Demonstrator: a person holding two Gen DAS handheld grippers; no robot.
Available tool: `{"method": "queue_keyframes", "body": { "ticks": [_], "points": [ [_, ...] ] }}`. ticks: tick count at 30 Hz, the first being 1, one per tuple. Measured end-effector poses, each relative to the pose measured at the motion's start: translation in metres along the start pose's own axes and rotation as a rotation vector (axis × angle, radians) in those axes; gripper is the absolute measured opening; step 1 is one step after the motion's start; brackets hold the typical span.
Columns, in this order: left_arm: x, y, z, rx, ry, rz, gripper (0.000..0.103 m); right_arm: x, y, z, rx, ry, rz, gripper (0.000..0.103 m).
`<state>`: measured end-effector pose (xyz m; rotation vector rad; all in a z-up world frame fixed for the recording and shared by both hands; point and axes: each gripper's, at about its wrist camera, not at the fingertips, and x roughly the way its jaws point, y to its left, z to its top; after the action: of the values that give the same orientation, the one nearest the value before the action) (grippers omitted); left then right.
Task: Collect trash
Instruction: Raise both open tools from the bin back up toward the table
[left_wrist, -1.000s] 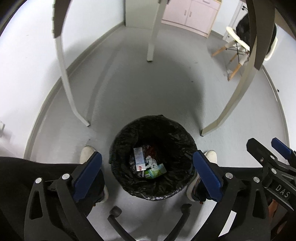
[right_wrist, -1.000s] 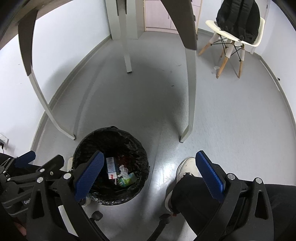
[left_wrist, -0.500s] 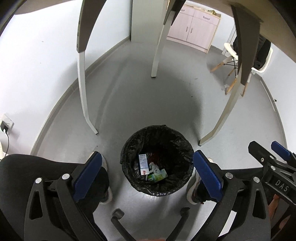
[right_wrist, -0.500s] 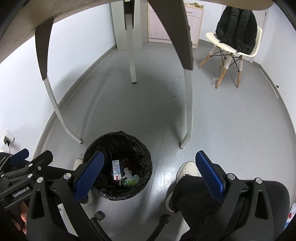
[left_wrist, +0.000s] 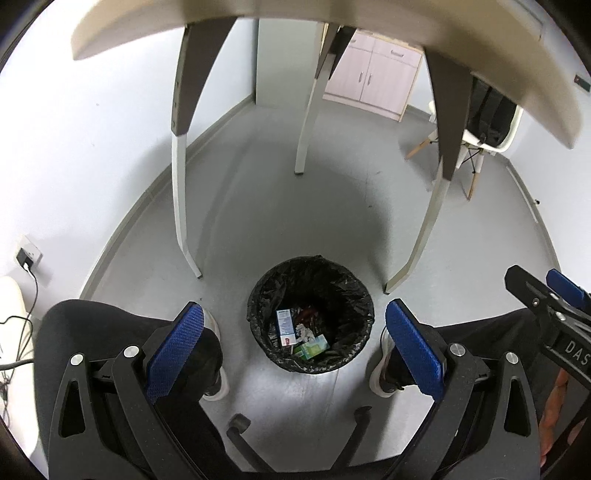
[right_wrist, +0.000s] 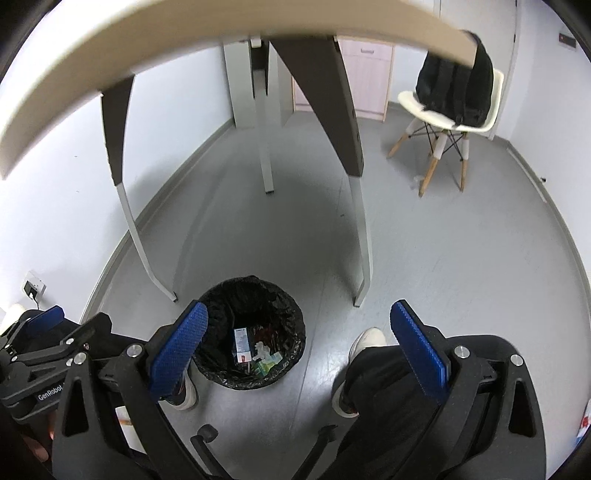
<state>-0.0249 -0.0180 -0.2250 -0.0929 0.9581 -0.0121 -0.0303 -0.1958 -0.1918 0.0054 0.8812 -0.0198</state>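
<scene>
A round bin lined with a black bag (left_wrist: 354, 295) stands on the grey floor under the table; it also shows in the right wrist view (right_wrist: 291, 314). Inside lie a white-and-blue carton (left_wrist: 286, 326), crumpled white paper and a green packet (left_wrist: 314, 347). My left gripper (left_wrist: 295, 349) is open and empty, high above the bin. My right gripper (right_wrist: 299, 349) is open and empty, above the floor just right of the bin. Each gripper shows at the edge of the other's view.
The pale table edge (left_wrist: 332, 22) arcs overhead on four white legs. A white chair with a black backpack (right_wrist: 458, 88) stands at the back right. My knees and shoes flank the bin. A wall socket (left_wrist: 26, 254) sits at the left.
Both grippers have risen well away from the bin. The bin looks smaller, and the table's underside and front edge have come into view.
</scene>
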Motion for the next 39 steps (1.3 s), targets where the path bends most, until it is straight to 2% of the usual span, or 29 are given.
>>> {"method": "queue_keyframes", "body": {
  "ticks": [22, 39],
  "points": [
    [-0.098, -0.001, 0.005, 0.017, -0.121, -0.020, 0.097, -0.099, 0.007, 0.008, -0.050, -0.104, -0.016, 0.095],
    [-0.134, -0.010, 0.020, 0.037, -0.159, -0.022, 0.097, -0.157, 0.003, 0.029, -0.054, -0.195, -0.017, 0.095]
  ]
}}
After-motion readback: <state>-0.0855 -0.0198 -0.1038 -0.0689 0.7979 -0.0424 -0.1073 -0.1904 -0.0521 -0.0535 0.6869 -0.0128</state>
